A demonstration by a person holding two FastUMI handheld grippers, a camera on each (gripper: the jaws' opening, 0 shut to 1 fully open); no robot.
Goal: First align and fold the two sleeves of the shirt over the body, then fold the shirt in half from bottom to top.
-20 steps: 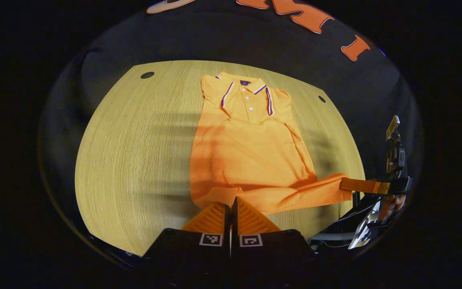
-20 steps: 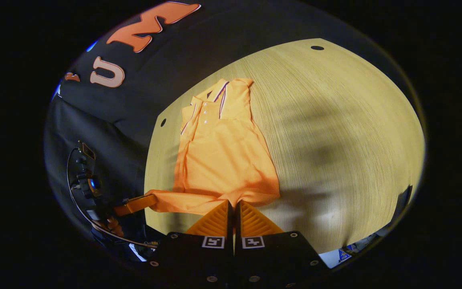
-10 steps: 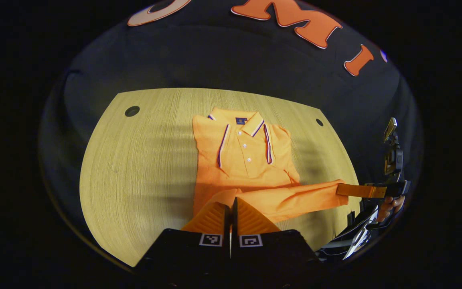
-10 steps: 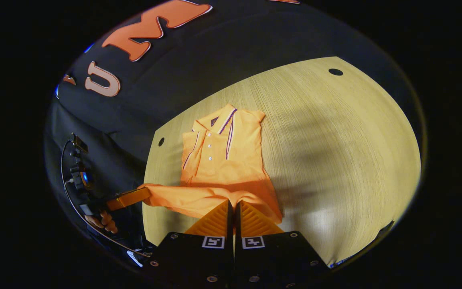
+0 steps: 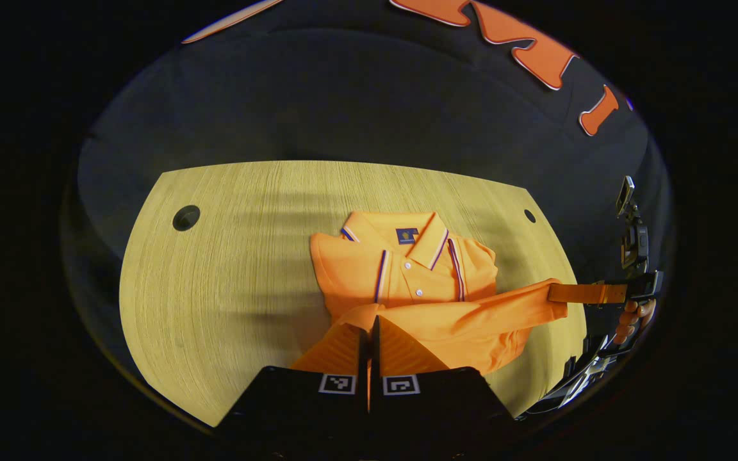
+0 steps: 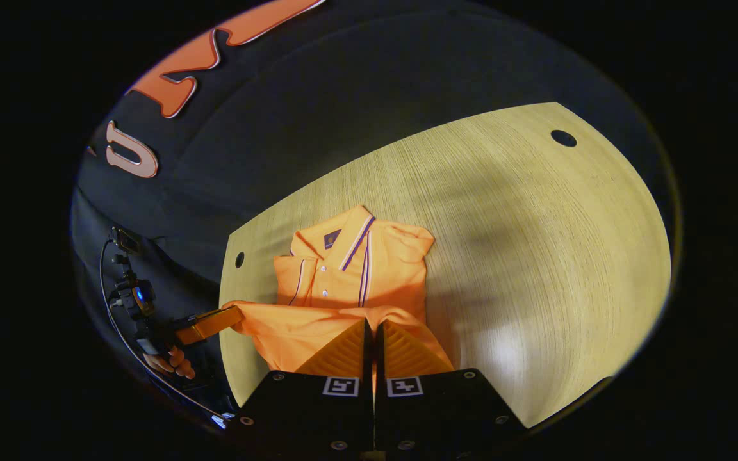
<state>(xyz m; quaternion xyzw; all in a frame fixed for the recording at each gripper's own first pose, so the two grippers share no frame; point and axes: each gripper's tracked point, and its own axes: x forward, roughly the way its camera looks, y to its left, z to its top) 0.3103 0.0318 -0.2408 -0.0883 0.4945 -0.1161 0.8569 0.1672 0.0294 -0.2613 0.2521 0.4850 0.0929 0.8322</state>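
Observation:
An orange polo shirt [image 5: 407, 275] lies on the wooden table [image 5: 228, 269], collar toward the far edge. Its bottom hem [image 5: 471, 317] is lifted and stretched between both grippers above the body, just short of the placket buttons. In the left gripper view, my left gripper [image 5: 369, 320] is shut on the hem's left corner, and my right gripper [image 5: 553, 293] pinches the other corner at the right. In the right gripper view, my right gripper [image 6: 372, 325] is shut on the hem over the shirt [image 6: 356, 269], with the left gripper [image 6: 233, 315] at the left. The lower body is hidden under the raised fold.
The table has round holes near its far corners [image 5: 186, 218] [image 5: 529, 216]. A hand [image 5: 630, 320] holds the right gripper off the table's right edge. Another hand [image 6: 170, 363] holds the left gripper. Black cloth walls stand behind the table [image 6: 535, 256].
Both grippers carried the hem forward over the shirt's body toward the collar. The fold now covers most of the body, which lay flat and exposed a second ago.

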